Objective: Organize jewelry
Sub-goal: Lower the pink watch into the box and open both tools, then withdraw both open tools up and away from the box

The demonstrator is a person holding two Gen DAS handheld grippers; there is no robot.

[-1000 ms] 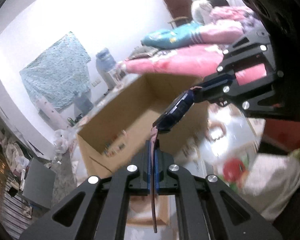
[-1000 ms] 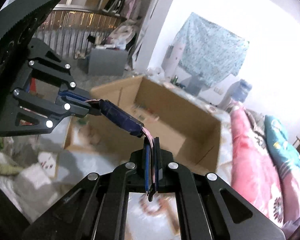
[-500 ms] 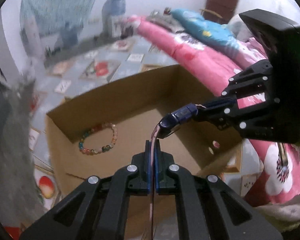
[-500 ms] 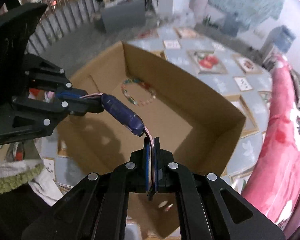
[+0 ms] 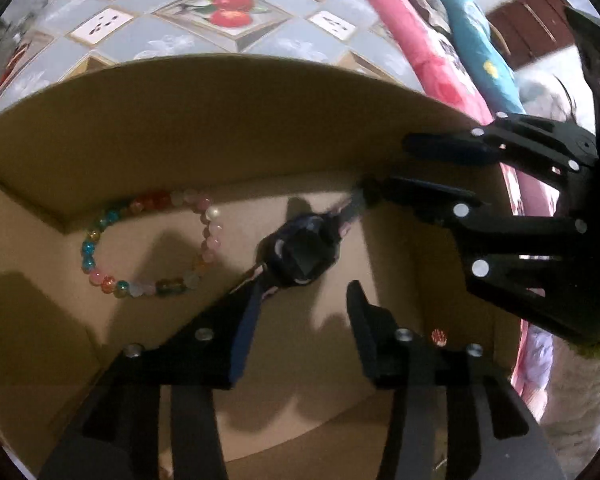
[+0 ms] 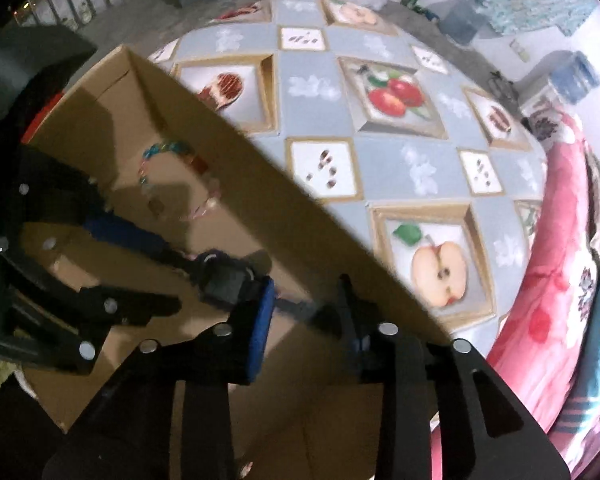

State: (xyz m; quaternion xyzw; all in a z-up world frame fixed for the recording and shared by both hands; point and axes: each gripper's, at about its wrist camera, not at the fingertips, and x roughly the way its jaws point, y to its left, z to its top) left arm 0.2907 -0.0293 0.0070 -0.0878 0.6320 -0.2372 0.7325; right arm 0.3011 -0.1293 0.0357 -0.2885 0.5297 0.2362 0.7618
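Both tools over cardboard box [image 5: 228,120], pointing down into it. Jaws of left tool [image 5: 300,320] and right tool [image 6: 304,312] have just been opening; both now released, pads parted. Watch [image 5: 300,256], a second ago stretched by its strap ends between clenched tools, now drops free onto box floor. Judgement: watch delivered, placing step nearly done. Watch lies just ahead of left tool, between the two tools, near box's far wall. Bead bracelet [image 5: 148,244] already on box floor, beside watch, toward far-left corner.
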